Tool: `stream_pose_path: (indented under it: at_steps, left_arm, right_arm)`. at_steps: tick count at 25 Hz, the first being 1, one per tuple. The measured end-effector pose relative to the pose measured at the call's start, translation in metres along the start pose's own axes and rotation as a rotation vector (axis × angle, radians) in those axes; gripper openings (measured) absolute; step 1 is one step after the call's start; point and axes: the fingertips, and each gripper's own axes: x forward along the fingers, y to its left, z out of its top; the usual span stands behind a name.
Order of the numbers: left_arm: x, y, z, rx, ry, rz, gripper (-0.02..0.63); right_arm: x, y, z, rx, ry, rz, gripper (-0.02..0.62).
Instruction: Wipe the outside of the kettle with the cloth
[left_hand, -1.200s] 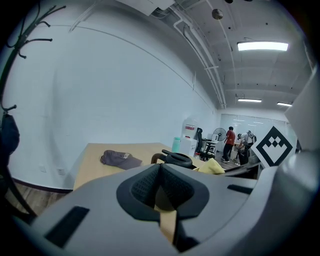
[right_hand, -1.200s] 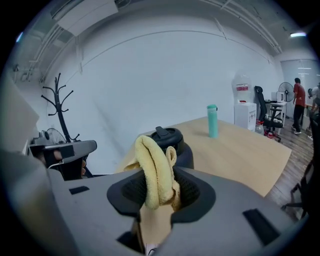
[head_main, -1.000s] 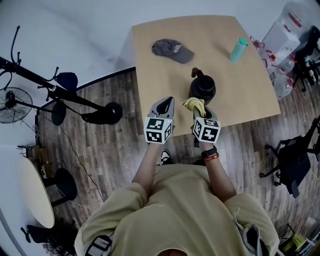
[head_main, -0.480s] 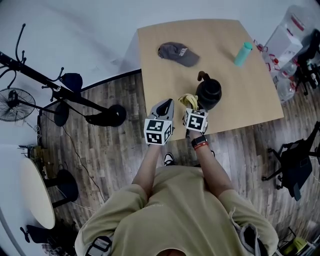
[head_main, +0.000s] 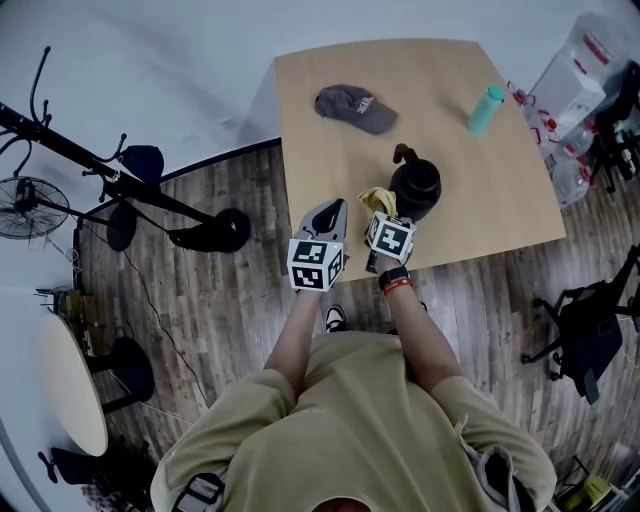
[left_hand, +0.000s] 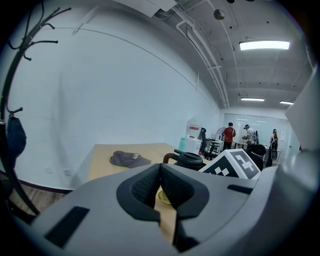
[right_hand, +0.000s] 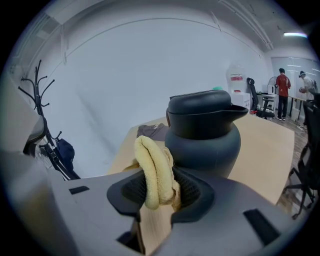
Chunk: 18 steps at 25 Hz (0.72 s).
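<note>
Table: the light wooden square table (head_main: 330, 150) carries the kettle close to its near edge, so a shove towards the person could send it off
Kettle: the black round-bodied kettle (right_hand: 202, 135) stands upright and unheld just beyond the right gripper; sideways wiping pressure could slide or tip it
Left gripper: the left gripper (left_hand: 160, 186) has its jaws together on nothing, beside the right one and apart from the kettle, so nothing steadies it
Right gripper: the right gripper (right_hand: 159, 192) has its jaws clamped on the cloth; bare jaw tips may scrape the kettle
Cloth: the folded yellow cloth (right_hand: 152, 170) bulges above the jaws beside the kettle's lower body, contact unclear; rubbing drag could pull it free
</note>
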Motion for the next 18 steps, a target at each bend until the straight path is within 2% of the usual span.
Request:
stream_pose_path:
  at_steps: [5,18]
  left_arm:
    - [0.003,-0.006,-0.002,-0.003,0.007,0.004,0.025]
    - [0.017,-0.033,-0.004,0.002,0.015,-0.010,0.025]
  right_arm:
    - [-0.006,-0.007,-0.001,0.030,0.001,0.017,0.129]
    - [-0.024,-0.026,-0.003,0.021,0.011,0.073,0.129]
